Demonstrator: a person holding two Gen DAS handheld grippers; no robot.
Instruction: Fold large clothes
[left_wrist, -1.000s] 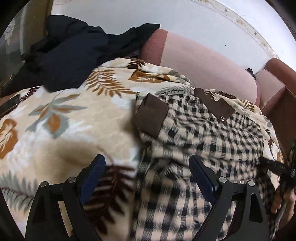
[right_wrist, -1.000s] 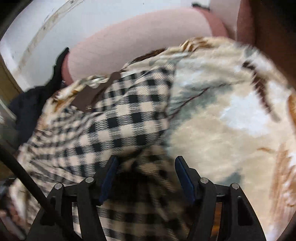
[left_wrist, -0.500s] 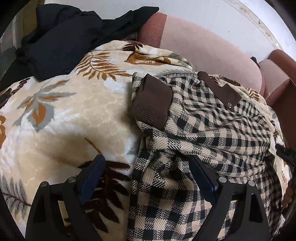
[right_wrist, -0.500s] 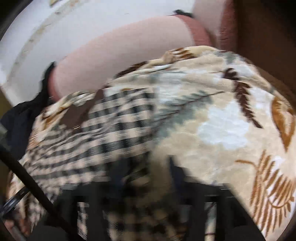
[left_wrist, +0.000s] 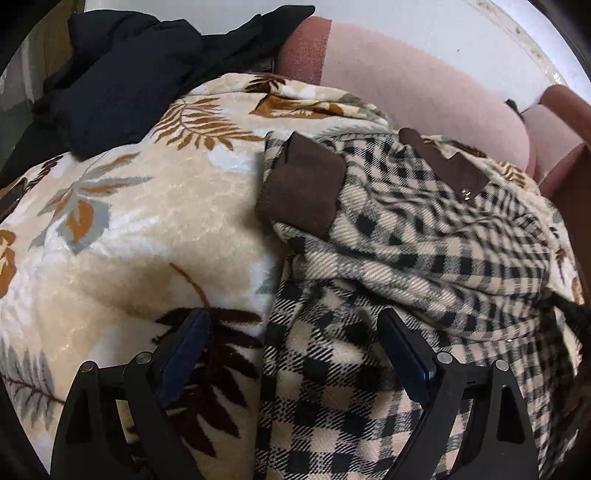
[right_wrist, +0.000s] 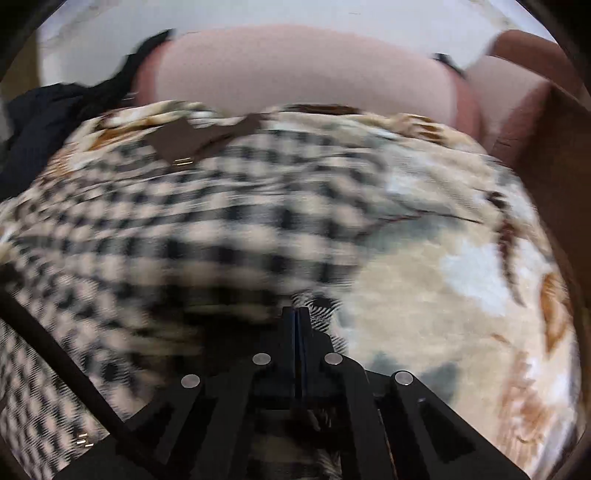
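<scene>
- Checked jacket (left_wrist: 424, 258), black and cream, lies bunched on the leaf-print blanket (left_wrist: 122, 229) that covers the sofa seat.
- Brown ribbed cuff (left_wrist: 301, 188) sits on top at the jacket's far left edge; brown collar (left_wrist: 439, 162) with a small metal snap lies further back, near the pink backrest (left_wrist: 406, 85).
- Left gripper (left_wrist: 293, 343): released, jaws wide apart, straddling the jacket's left edge; left finger over blanket, right finger over checked cloth. Not gripping anything.
- Right gripper (right_wrist: 295, 325): clenched, jaws pressed together at the jacket's right edge. Checked cloth shows around the tips, but motion blur hides whether any is pinched.
- Dark garment (left_wrist: 122, 81) heaped at the far left of the sofa, well apart from the jacket.
</scene>
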